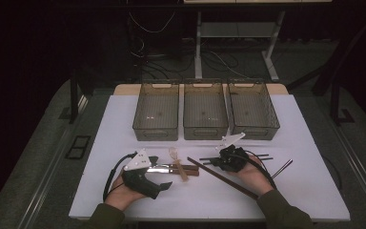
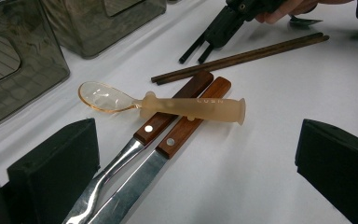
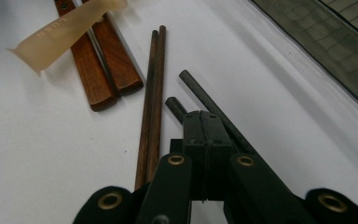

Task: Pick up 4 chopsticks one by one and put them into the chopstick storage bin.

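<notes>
Black chopsticks (image 1: 259, 156), two of them, lie side by side on the white table (image 1: 119, 129) under the tip of the right tongs (image 1: 214, 161). Their long axis runs along the tongs' own line, and their ends reach out just past the jaws in the right gripper view (image 3: 205, 95). The right tongs (image 3: 205, 116) are clenched, jaws pressed flat together; whether a stick is pinched between them cannot be told. Just left of them in that view lie two brown chopsticks (image 3: 151, 102), paired and touching, slanting across the table in the high view (image 1: 219, 177). Beyond those are two wooden-handled knives (image 2: 168, 140) lying parallel, with one clear amber spoon (image 2: 191, 106) lying crosswise on their handles. The knife blades run between the jaws of the left tongs (image 2: 191, 154), which stand wide apart and grasp nothing. The left gripper view shows the lettering on the spoon's handle and the handle rivets; the high view shows three grey bins (image 1: 156, 129) in a row beyond both tongs and a metal utensil (image 1: 282, 168) to the right of the right hand (image 1: 252, 174).
</notes>
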